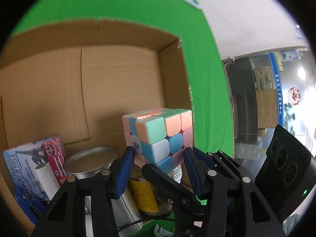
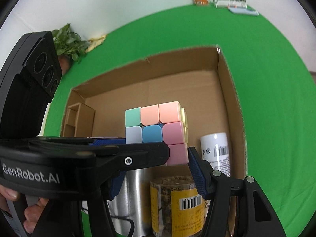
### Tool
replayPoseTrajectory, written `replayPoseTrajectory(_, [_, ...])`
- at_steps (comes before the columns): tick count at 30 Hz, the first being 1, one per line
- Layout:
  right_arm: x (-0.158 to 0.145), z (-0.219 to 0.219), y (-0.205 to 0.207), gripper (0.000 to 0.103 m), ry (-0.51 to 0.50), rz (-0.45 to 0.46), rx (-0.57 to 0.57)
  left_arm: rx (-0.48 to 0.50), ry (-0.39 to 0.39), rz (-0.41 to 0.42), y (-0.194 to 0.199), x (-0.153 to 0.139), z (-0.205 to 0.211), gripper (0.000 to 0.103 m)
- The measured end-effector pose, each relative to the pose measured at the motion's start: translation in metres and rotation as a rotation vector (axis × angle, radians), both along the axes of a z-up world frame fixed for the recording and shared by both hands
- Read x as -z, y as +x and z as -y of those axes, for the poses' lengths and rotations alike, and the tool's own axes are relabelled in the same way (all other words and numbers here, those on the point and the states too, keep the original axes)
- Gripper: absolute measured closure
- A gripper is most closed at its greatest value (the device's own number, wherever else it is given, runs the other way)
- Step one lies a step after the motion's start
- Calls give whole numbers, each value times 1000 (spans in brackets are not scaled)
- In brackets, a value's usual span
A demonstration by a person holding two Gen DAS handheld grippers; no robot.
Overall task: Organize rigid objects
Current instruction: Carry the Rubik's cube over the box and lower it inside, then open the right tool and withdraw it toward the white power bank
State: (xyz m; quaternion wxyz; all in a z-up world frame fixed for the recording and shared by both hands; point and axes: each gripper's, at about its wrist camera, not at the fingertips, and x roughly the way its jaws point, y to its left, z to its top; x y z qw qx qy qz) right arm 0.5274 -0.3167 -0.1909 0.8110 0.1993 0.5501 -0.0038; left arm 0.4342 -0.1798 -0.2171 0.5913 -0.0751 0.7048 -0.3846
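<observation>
Lowering a pastel puzzle cube (image 1: 158, 136) into the cardboard box (image 1: 118, 75) looks like the step in hand here. Both tools are on it at once: the left gripper (image 1: 158, 154) has its blue pads pressed on two opposite sides near the cube's bottom, and the right gripper (image 2: 177, 154) clamps the same cube, its jaws closed on the other pair of sides. The cube hangs in the air above the box, over its near end, not resting on anything.

Under it the near end is crowded: a yellow-label jar (image 2: 175, 203), a steel can (image 2: 134, 197), a white bottle (image 2: 216, 152) against the right wall, a blue carton (image 1: 29, 167) in the near left corner. The far half of the box floor is bare.

So the next move probably calls for carrying the cube past the jar toward that bare floor, then letting one gripper off before the other sets it down flat. Green surface (image 2: 266, 79) all around the box.
</observation>
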Motion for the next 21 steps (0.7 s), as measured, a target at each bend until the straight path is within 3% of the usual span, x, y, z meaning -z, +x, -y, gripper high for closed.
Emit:
replayPoseTrajectory(4, [16, -3, -5, 46, 7, -48, 2, -17, -4, -27, 2, 1, -6, 54])
replayPoseTrajectory(8, [10, -11, -20, 45, -6, -53, 4, -21, -5, 46, -7, -25, -23, 52])
replayPoseTrajectory(10, [-1, -15, -31, 39, -33, -34, 2, -22, -2, 105, -16, -44, -37, 52])
replayPoseTrajectory(15, [-50, -25, -58, 6, -118, 55, 31, -94, 9, 251, -42, -92, -100, 49])
replayPoseTrajectory(18, [-75, -33, -69, 4, -165, 81, 42, -168, 33, 320, -59, -108, -149, 44])
replayPoseTrajectory(21, [-94, -49, -78, 4, -192, 90, 17, -239, 59, 324, -75, -110, -190, 44])
